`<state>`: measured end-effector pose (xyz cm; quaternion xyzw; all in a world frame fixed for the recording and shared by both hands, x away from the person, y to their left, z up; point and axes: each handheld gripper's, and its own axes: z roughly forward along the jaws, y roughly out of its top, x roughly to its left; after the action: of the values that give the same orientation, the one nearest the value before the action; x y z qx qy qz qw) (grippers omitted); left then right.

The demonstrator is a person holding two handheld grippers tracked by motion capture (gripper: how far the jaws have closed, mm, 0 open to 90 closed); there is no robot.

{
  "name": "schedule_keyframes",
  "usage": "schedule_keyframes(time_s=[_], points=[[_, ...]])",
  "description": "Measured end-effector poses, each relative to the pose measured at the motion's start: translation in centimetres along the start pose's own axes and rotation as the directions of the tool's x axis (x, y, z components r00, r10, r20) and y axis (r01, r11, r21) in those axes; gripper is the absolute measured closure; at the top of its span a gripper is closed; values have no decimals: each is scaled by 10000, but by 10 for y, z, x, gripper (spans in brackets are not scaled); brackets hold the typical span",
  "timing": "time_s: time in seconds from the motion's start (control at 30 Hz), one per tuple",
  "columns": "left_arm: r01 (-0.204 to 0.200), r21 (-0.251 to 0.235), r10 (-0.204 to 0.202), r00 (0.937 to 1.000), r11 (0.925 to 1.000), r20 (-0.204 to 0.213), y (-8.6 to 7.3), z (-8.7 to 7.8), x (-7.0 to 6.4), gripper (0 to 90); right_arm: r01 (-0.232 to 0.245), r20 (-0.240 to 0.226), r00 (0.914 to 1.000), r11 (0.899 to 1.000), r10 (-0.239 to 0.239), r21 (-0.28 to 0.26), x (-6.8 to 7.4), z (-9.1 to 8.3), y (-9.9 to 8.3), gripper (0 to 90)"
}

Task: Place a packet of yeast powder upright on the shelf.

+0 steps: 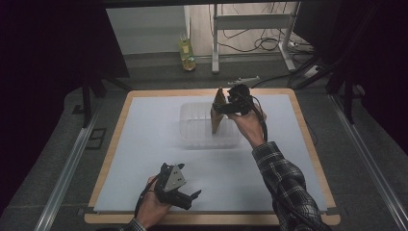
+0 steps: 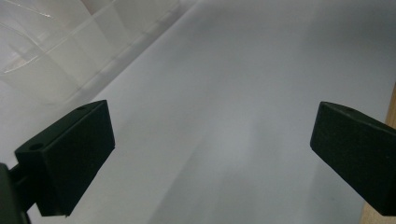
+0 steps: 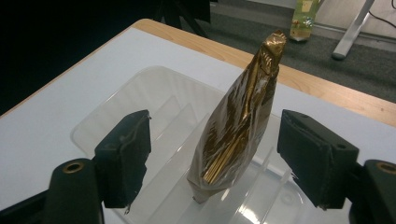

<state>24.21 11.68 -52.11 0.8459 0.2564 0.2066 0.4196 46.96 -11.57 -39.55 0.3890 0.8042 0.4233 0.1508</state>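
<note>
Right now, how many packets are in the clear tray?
1: a gold packet stands upright between the clear tray's dividers, with the open right gripper around it. None else shows.

Dim room – grey carpet floor (image 1: 144,67), white-topped wooden table (image 1: 144,144), metal desk frame (image 1: 250,21) behind, loose cables (image 1: 269,43) underneath.

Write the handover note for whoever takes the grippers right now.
Left gripper: open, holding nothing, low over the white table cover near the front edge.
Right gripper: open, jaws either side of the gold foil packet in clear wrap, apparently not clamping it.
The packet stands upright in a slot of the clear plastic divided bin.
Done: packet appears placed.
Left: draw the right gripper back, checking the packet doesn't tip.
</note>
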Motion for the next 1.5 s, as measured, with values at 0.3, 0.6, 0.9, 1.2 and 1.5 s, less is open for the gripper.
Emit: schedule_keyframes(time_s=[0.3,0.6,0.9,1.2,1.5], points=[[10,-25,-10,10000,10000,57,0,0,0,0,493,-335,9982,9987,-496,-96,6,-9,-4,218],[20,-105,-19,9999,9999,125,-1,1,0,0,938,-629,9936,9955,-943,-102,11,-18,-15,192],[82,-87,-81,9999,9999,119,-1,1,0,0,1312,-728,9885,9911,-1326,-225,17,-28,-28,133],[58,-96,-58,10000,9999,65,-1,1,1,0,1496,-991,9835,9885,-1511,-217,19,-41,-46,80],[1,-132,1,9999,9999,153,-1,2,-1,0,1558,-1066,9818,9875,-1573,-222,16,-56,-67,36]])
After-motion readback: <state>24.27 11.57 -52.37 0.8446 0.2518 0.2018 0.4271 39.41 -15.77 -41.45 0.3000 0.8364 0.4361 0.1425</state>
